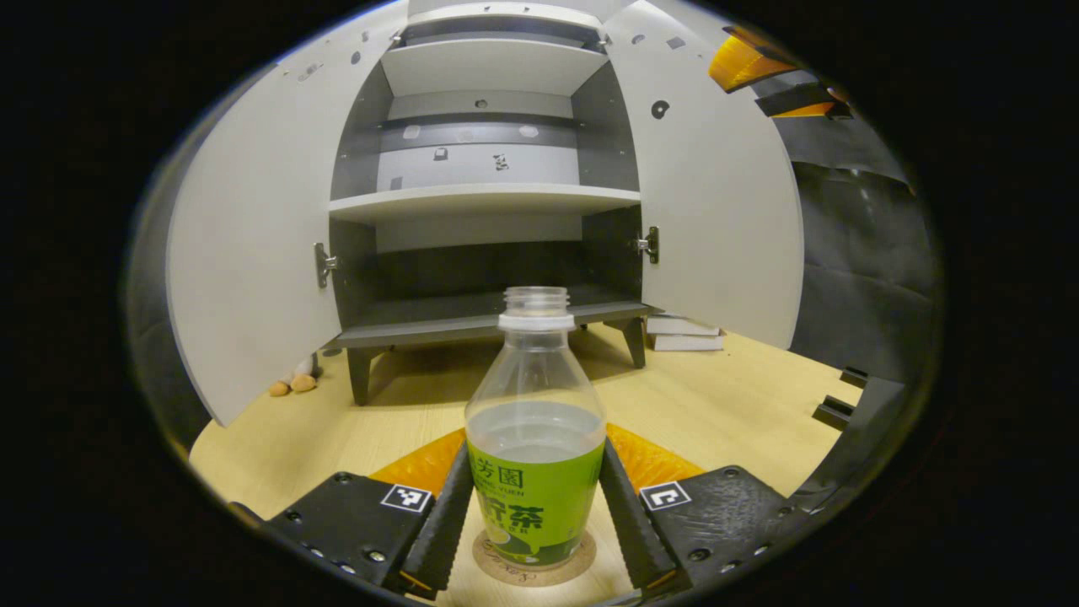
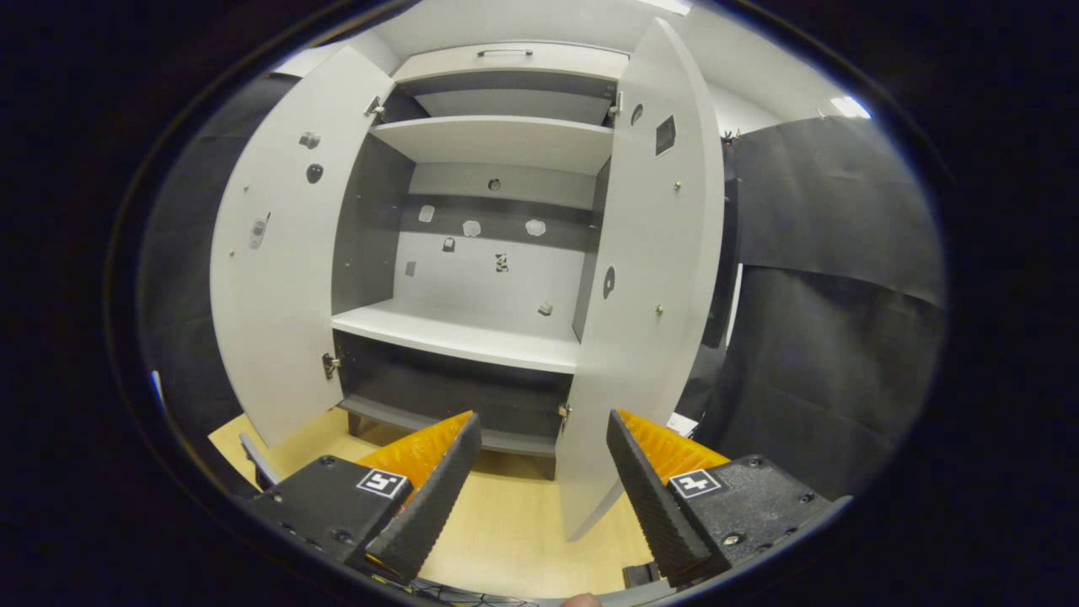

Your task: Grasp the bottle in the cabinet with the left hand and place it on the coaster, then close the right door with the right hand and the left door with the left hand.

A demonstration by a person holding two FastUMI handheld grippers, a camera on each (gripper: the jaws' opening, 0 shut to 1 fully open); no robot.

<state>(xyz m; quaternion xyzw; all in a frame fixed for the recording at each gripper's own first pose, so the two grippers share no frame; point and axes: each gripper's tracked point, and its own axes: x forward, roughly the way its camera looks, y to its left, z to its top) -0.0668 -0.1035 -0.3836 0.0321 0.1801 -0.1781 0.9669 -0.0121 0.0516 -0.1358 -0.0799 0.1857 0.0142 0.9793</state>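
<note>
Left gripper (image 1: 534, 523): both fingers press the bottle (image 1: 534, 438) at 6 o'clock. Bottle: clear, uncapped, green label, part-filled, upright on the round coaster (image 1: 533, 566). Cabinet (image 1: 489, 202) at 12 o'clock, both doors open. Right gripper (image 2: 539, 489): fingers spread, empty, right door (image 2: 645, 278) ahead.

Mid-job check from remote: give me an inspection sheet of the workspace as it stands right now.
Surface: light wooden floor.
Job's things: bottle upright on the coaster, uncapped, part-filled; cabinet shelves bare; left door and right door open.
Clutter: white books beside the cabinet; small tan objects near its leg.
Grippers: left hand-held gripper flanks the bottle, contact unclear; right hand-held gripper open, facing the right door.
Cables: nothing seen.
Surroundings: black cloth wall.
</note>
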